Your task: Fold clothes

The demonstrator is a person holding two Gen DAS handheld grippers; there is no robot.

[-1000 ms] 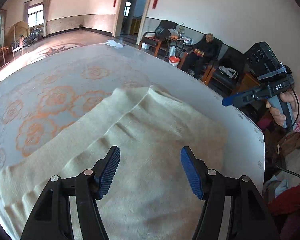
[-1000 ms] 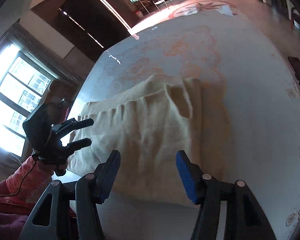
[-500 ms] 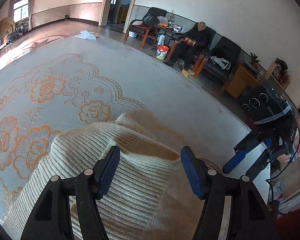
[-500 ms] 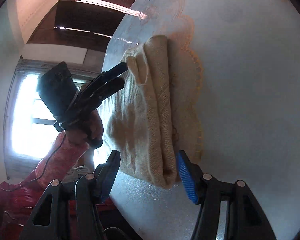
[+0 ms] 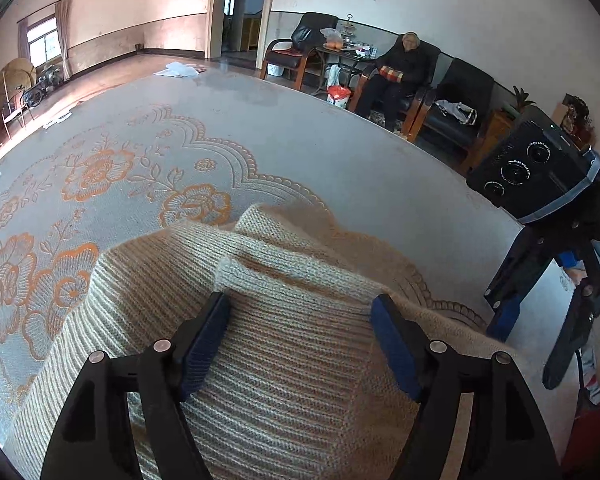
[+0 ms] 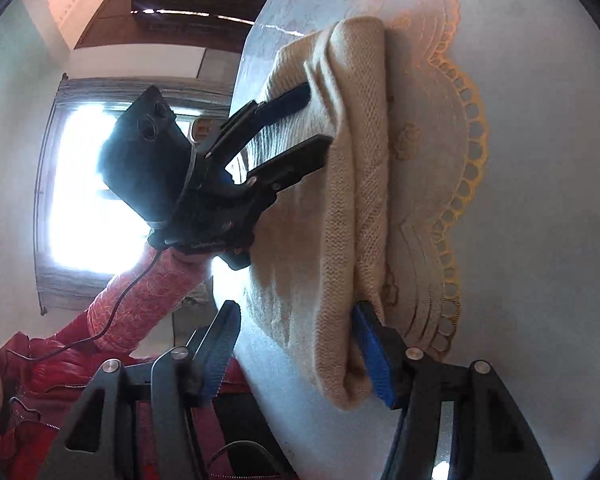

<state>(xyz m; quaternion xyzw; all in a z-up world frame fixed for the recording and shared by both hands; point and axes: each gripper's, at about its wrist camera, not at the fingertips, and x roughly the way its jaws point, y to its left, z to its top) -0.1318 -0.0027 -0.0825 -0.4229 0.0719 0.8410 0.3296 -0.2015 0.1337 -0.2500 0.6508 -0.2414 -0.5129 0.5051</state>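
Lying folded into a thick bundle on a round table (image 5: 340, 128), a cream ribbed knit sweater (image 5: 284, 360) rests near the table's edge, partly over an orange-edged lace doily (image 6: 456, 184). The left gripper (image 5: 300, 336) hovers over its ribs, jaws opening, pads not pressing. The right gripper (image 6: 296, 344) is released, straddling the bundle's folded end at the rim. Beyond the sweater, the flowered tabletop spreads wide.

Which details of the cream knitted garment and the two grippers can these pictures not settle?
- Left wrist view: the knitted garment runs off the bottom edge; near hem unseen.
- Right wrist view: the left gripper covers the cloth beneath; any contact hidden.
- Right gripper: whether the blue pad touches the fold is unclear.
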